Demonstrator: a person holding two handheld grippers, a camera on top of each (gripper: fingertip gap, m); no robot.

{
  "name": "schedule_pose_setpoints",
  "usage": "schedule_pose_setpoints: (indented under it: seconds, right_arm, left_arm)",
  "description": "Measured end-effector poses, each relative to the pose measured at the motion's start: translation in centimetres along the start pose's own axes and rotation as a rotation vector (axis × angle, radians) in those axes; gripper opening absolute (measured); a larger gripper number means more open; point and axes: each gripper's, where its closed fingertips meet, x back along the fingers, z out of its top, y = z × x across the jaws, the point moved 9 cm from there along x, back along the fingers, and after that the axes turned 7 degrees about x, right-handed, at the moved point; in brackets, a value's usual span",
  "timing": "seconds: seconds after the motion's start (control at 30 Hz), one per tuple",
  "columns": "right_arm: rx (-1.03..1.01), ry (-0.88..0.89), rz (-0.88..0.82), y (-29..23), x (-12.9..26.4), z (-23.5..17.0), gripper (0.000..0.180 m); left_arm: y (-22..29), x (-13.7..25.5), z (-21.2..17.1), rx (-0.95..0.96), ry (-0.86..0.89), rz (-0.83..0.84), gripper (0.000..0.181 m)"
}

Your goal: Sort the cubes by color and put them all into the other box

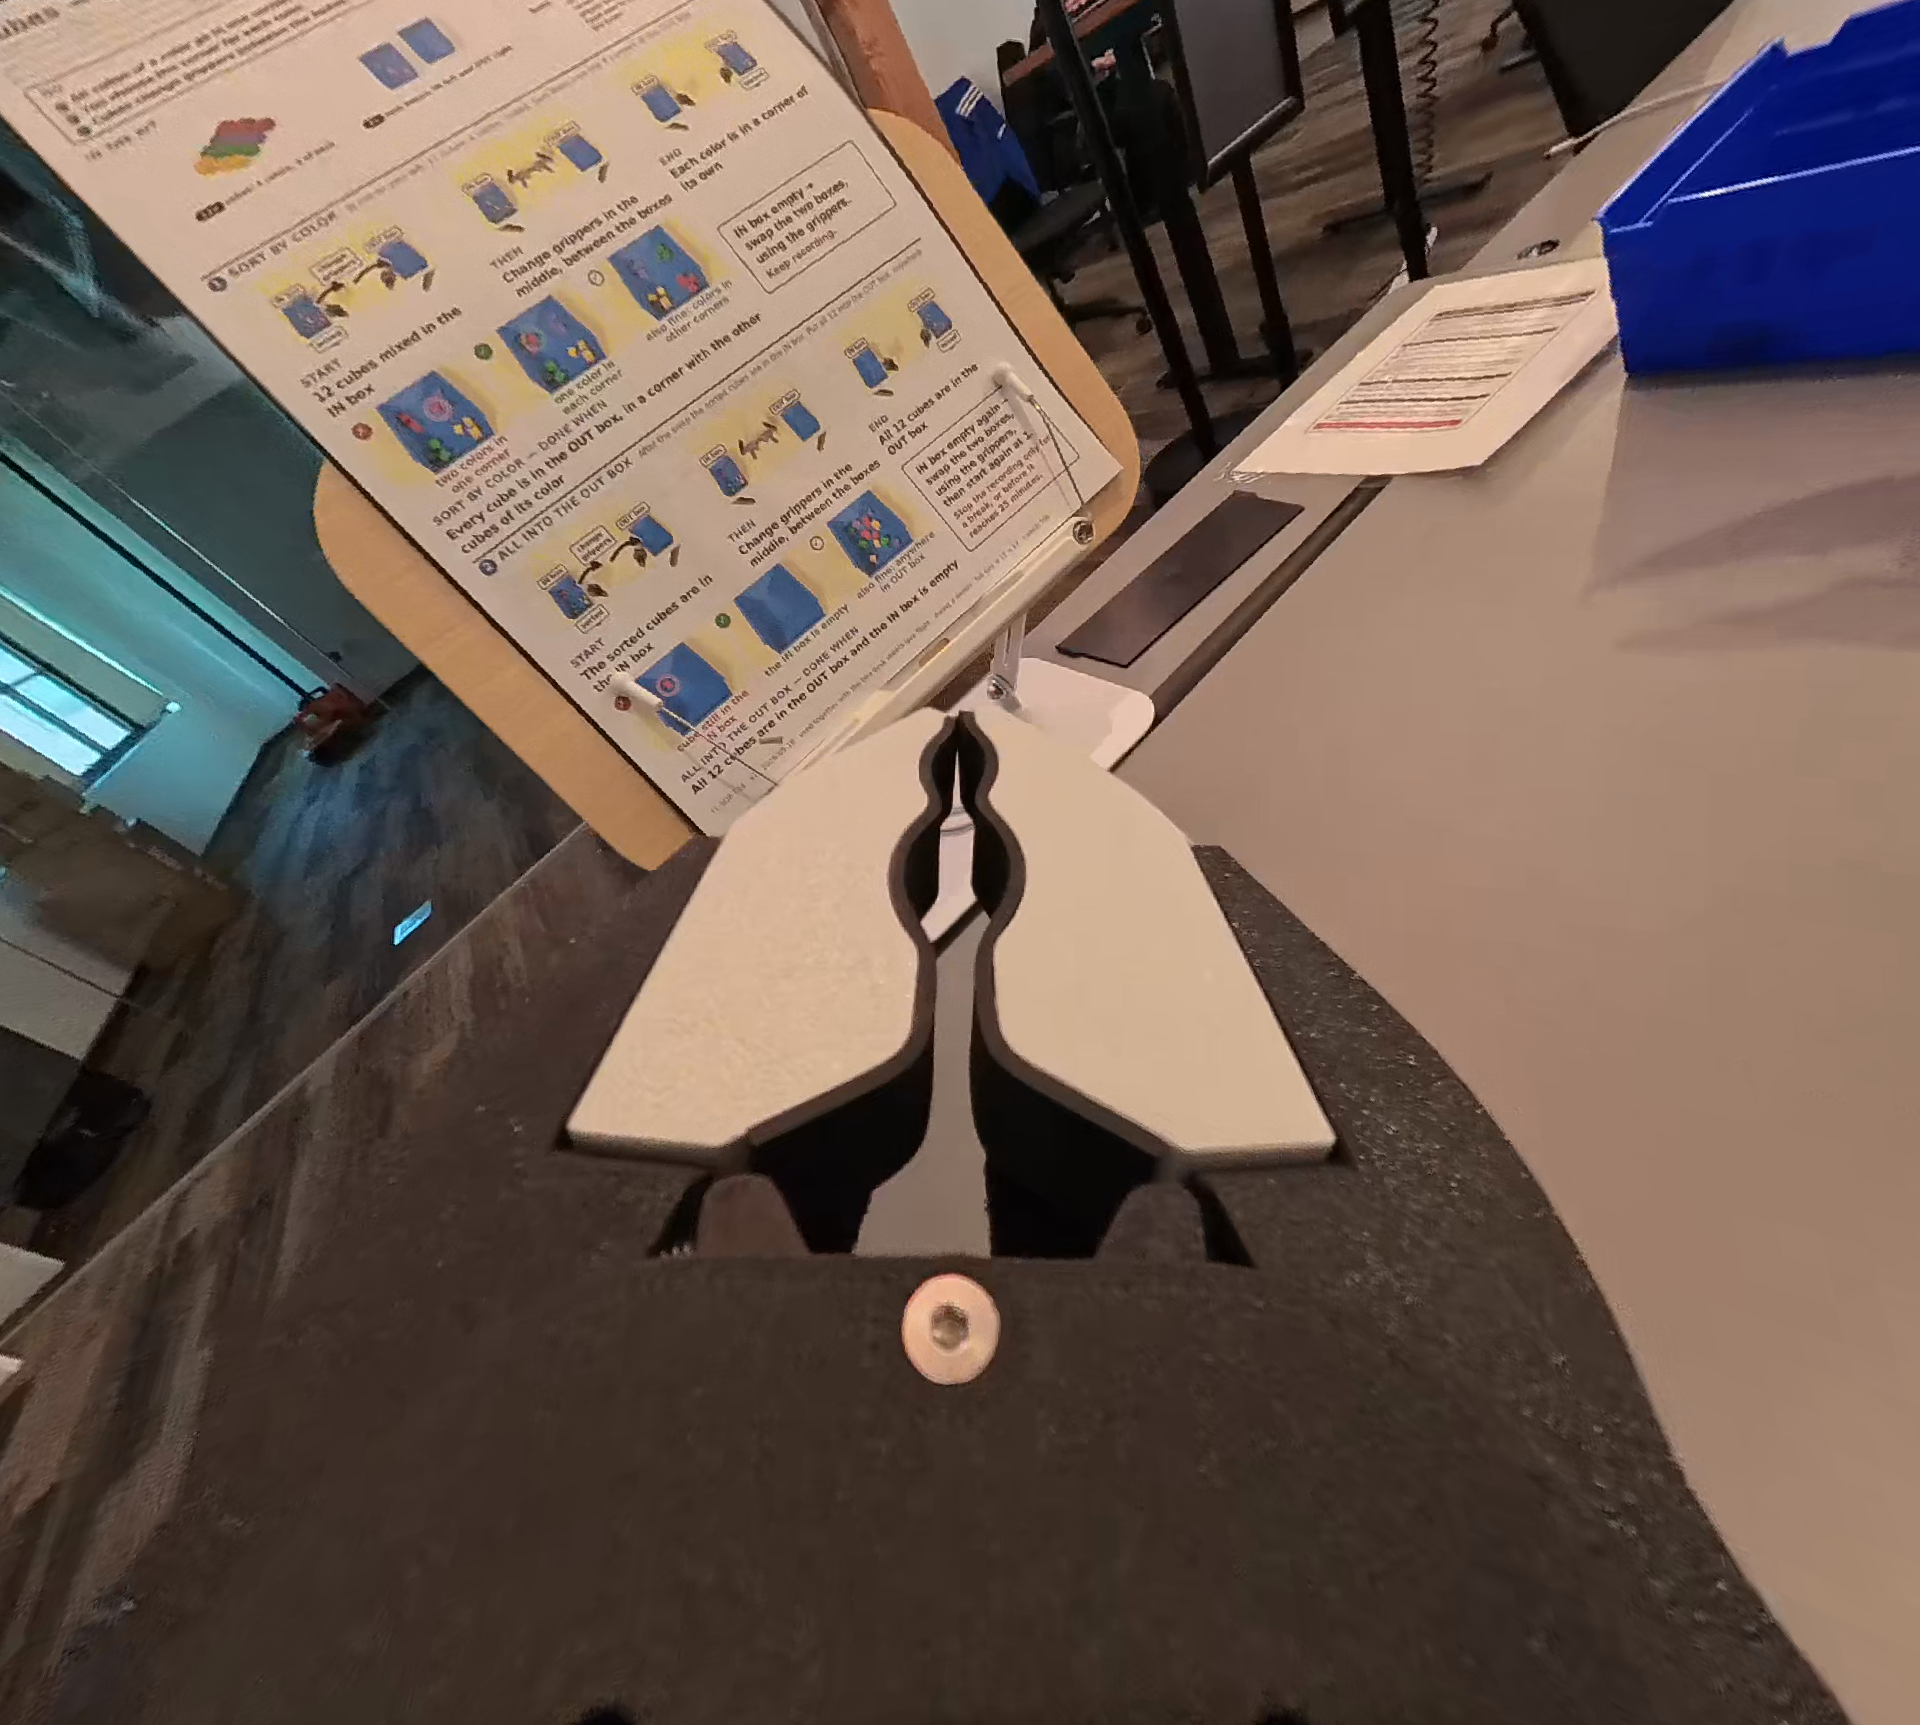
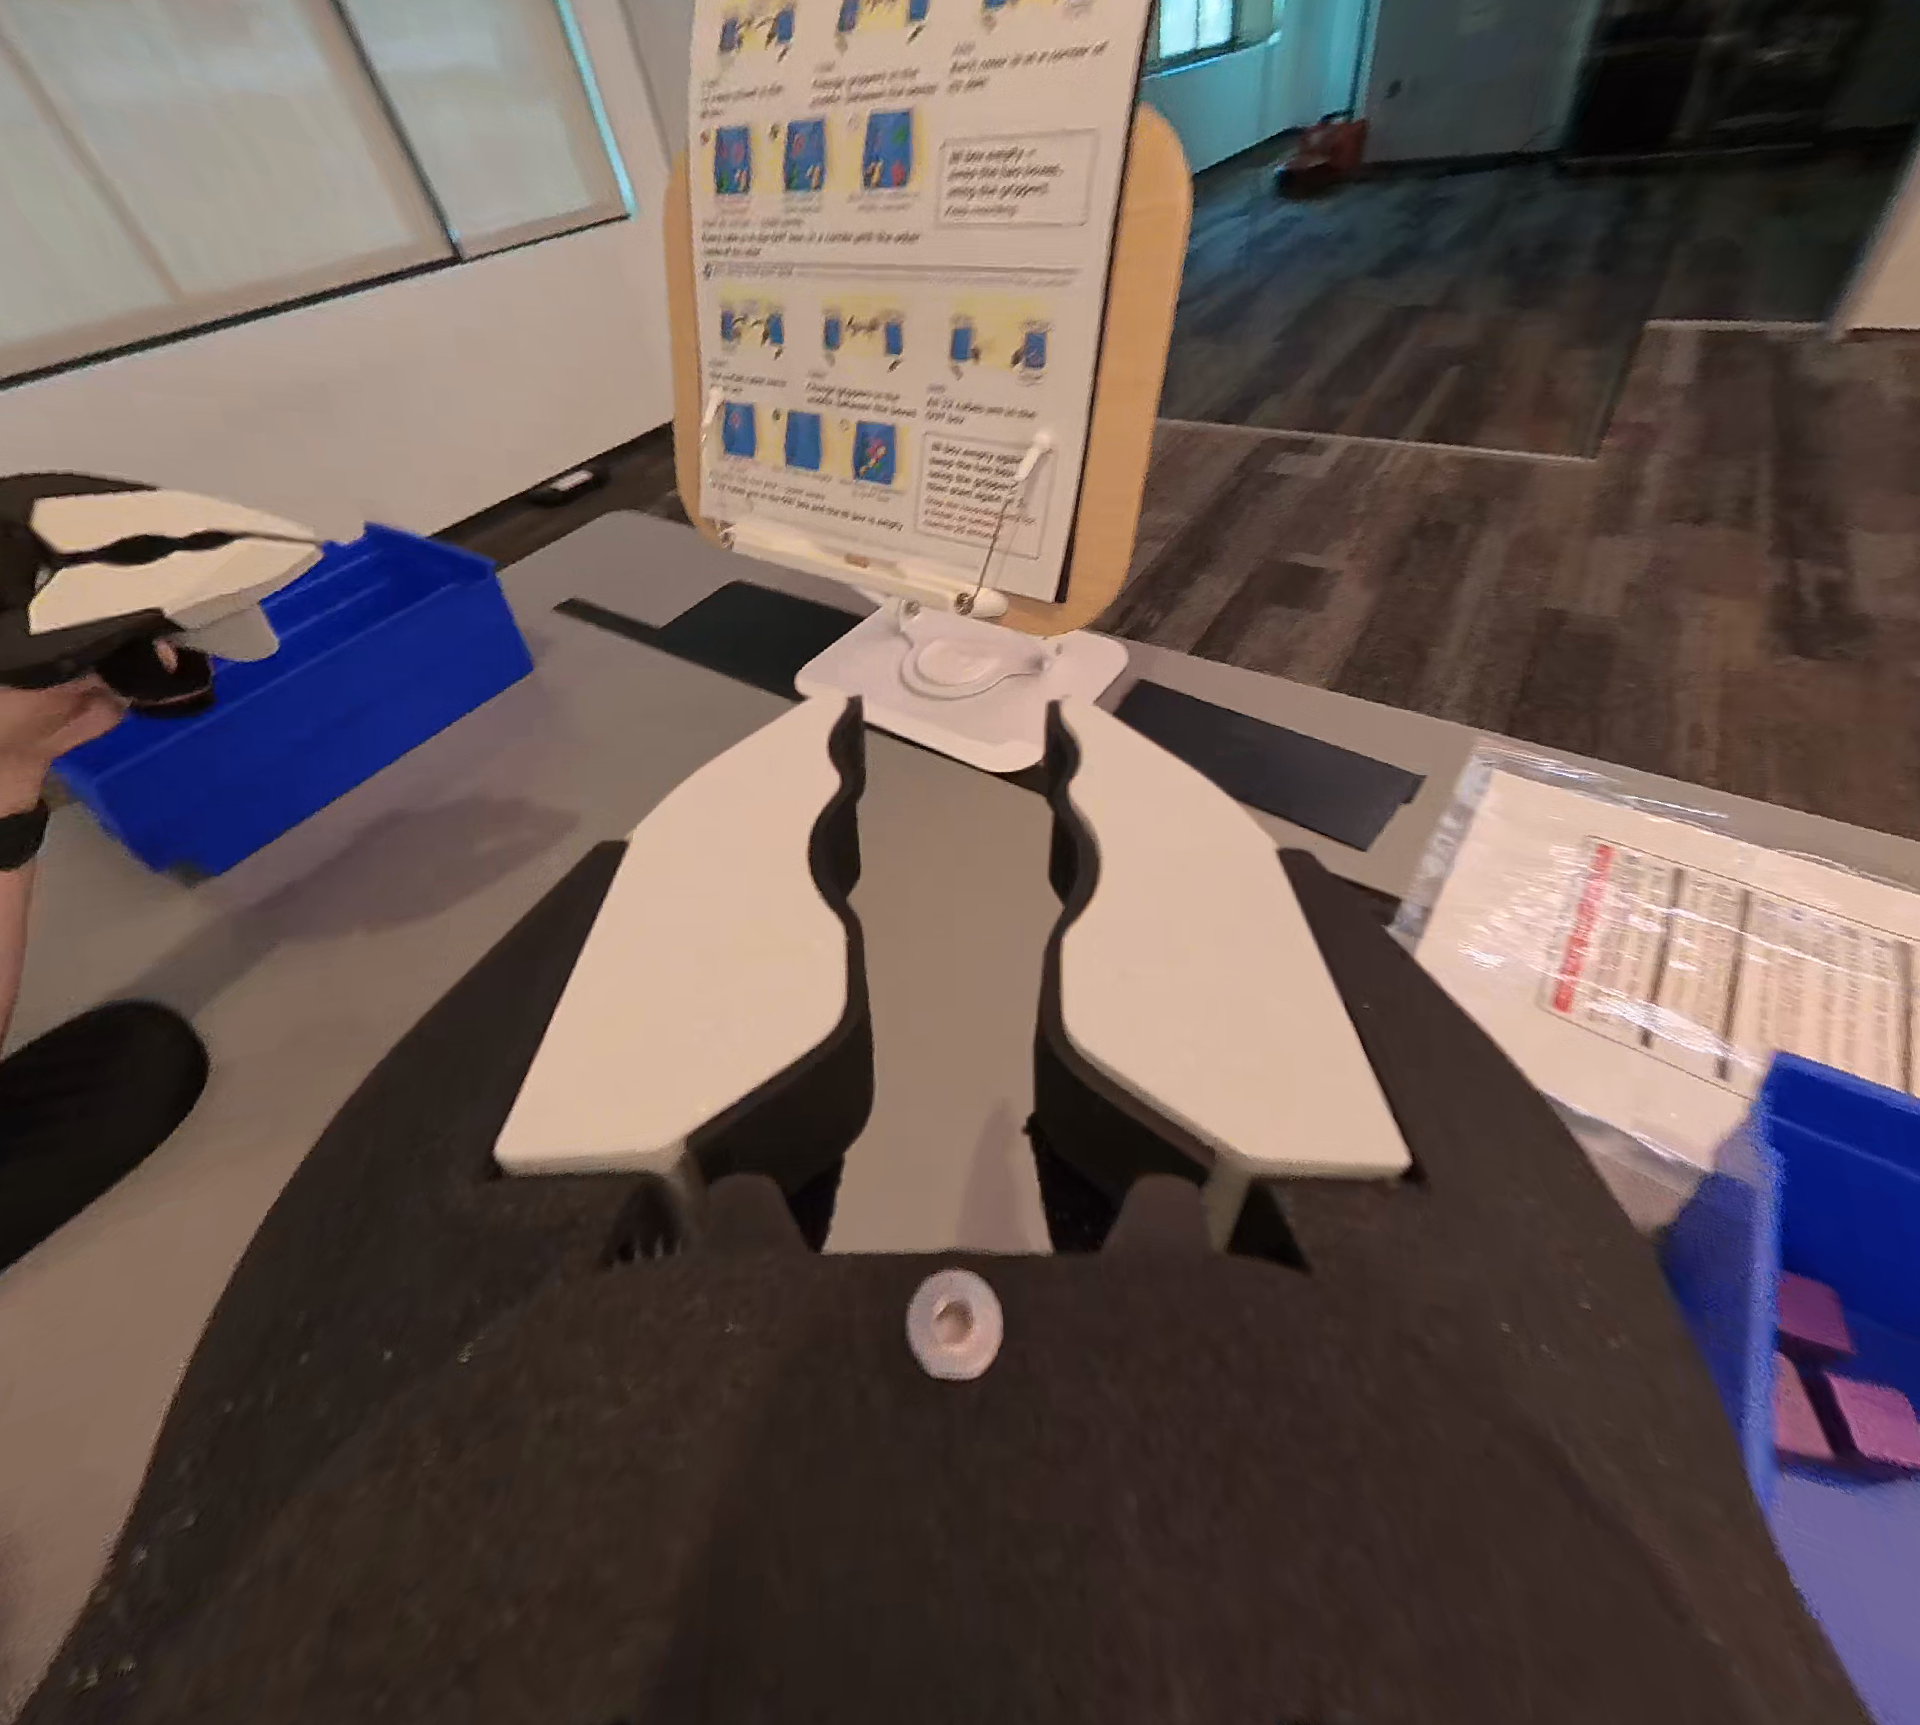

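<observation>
My left gripper (image 1: 958, 725) is shut, its pads pressed together with nothing between them, and it points at the instruction board. In the right wrist view it (image 2: 307, 548) hovers over the rim of a blue box (image 2: 312, 688) at the left, held by a hand. My right gripper (image 2: 954, 725) is open and empty above the grey table (image 2: 520, 844). A second blue box (image 2: 1808, 1187) at the lower right holds purple cubes (image 2: 1860, 1426). In the left wrist view a blue box (image 1: 1787, 241) stands at the right on the table (image 1: 1507, 792).
An instruction board (image 2: 914, 221) on a white stand (image 2: 961, 667) rises at the table's far edge, also in the left wrist view (image 1: 540, 304). A sheet in a plastic sleeve (image 2: 1704, 927) lies at the right, next to the box (image 1: 1455, 366). A black strip (image 2: 1278, 761) runs along the back.
</observation>
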Motion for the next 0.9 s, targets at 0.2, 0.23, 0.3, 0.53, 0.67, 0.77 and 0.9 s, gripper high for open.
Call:
schedule_pose_setpoints:
  seconds: [0.2,0.23,0.3,0.53,0.67,0.77,0.9]
  right_arm:
    - [0.037,-0.091,0.039,-0.4,-3.2,-1.4,0.017]
    - [0.049,-0.104,0.039,-0.6,-3.5,-1.4,0.017]
    - [0.074,-0.130,0.041,-1.0,-3.7,-1.4,0.015]
    - [0.084,-0.161,0.050,-1.2,-3.8,-1.6,0.000]
    - [0.092,-0.196,0.019,-0.6,-3.4,-2.0,0.000]
    - [0.077,-0.214,0.013,-0.1,-2.8,-2.2,0.000]
    - [0.047,-0.219,0.008,0.6,-2.0,-2.5,0.000]
  left_arm:
    - [-1.3,0.7,-0.3,-0.039,-0.239,0.195,0.000]
    - [-2.0,1.5,-0.6,-0.065,-0.323,0.268,0.000]
    - [-3.7,3.3,-1.1,-0.084,-0.413,0.395,0.000]
    - [-8.7,8.0,-4.3,0.214,-0.599,0.505,0.000]
    - [-9.7,9.6,-8.8,0.442,-0.906,0.448,0.010]
    - [-10.6,10.3,-11.9,0.573,-1.048,0.435,0.035]
    - [-11.2,10.6,-14.1,0.638,-1.108,0.438,0.036]
